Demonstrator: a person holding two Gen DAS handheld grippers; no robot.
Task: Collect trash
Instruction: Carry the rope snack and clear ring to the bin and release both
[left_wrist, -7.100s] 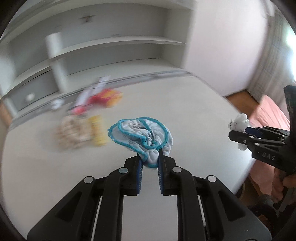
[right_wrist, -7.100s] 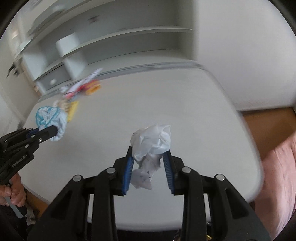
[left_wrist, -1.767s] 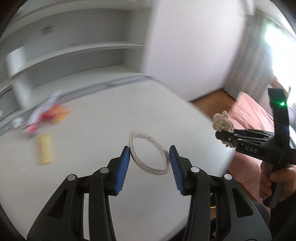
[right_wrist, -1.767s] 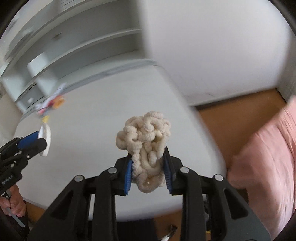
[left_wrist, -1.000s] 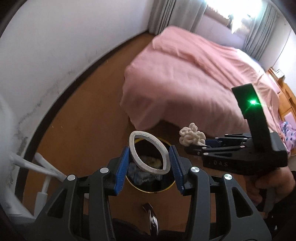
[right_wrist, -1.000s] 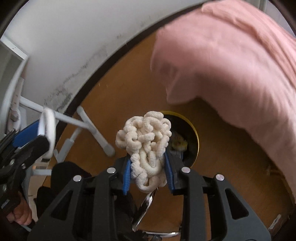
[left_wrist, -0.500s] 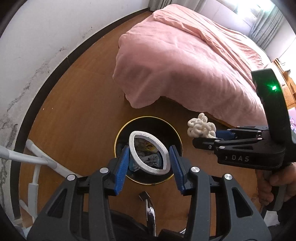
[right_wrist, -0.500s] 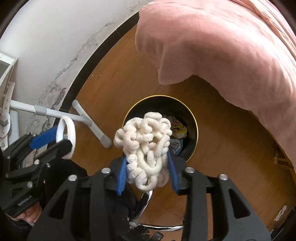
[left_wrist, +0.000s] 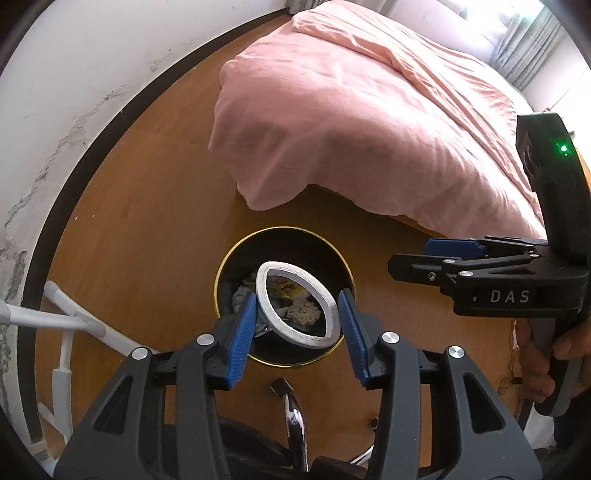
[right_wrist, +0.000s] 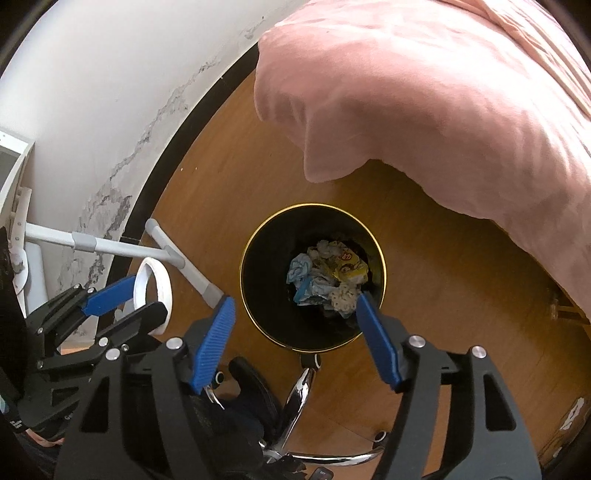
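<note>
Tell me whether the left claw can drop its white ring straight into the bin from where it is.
Probably yes: the left claw holds the white ring over the open bin, with nothing between them.

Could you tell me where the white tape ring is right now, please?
The white tape ring is held in the left tool, directly above the black bin.

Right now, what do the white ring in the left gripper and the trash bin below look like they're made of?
White ring: probably plastic or card, like a spent tape roll; matte, thin-walled, squeezed oval in the left gripper.
Trash bin: looks like metal or hard plastic; dark inside, glossy gold rim that catches light.
</note>
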